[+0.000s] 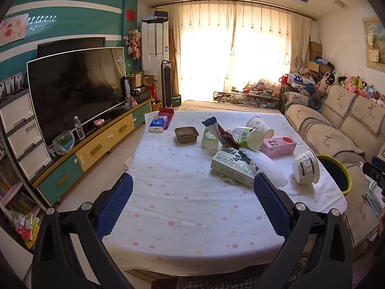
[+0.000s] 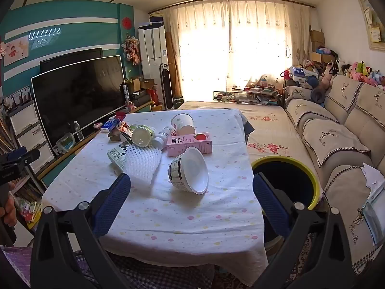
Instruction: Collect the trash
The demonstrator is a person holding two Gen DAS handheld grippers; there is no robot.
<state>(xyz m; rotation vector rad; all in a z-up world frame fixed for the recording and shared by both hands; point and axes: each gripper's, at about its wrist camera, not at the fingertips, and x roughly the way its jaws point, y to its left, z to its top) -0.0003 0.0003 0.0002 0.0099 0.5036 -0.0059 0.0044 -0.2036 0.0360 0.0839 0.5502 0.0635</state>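
The left gripper's (image 1: 192, 200) blue fingers (image 1: 115, 204) are spread wide with nothing between them, hovering over the near part of the bench (image 1: 192, 228). Using the pink carton (image 1: 279, 146) as landmark: a green carton (image 1: 232, 165) and white foam net (image 1: 269, 168) lie just nearer than it, a tipped white cup (image 1: 306, 167) to its right, a bin (image 1: 335, 174) beyond the bench edge further right, a brown tray (image 1: 186, 134) well to its left.

The right gripper (image 2: 191, 200) likewise has its fingers (image 2: 112, 204) wide apart and empty. Here the cup (image 2: 190, 171) lies just nearer than the pink carton (image 2: 190, 144), the net (image 2: 142, 163) to its left, the bin (image 2: 286, 180) to its right off the bench (image 2: 180, 228).
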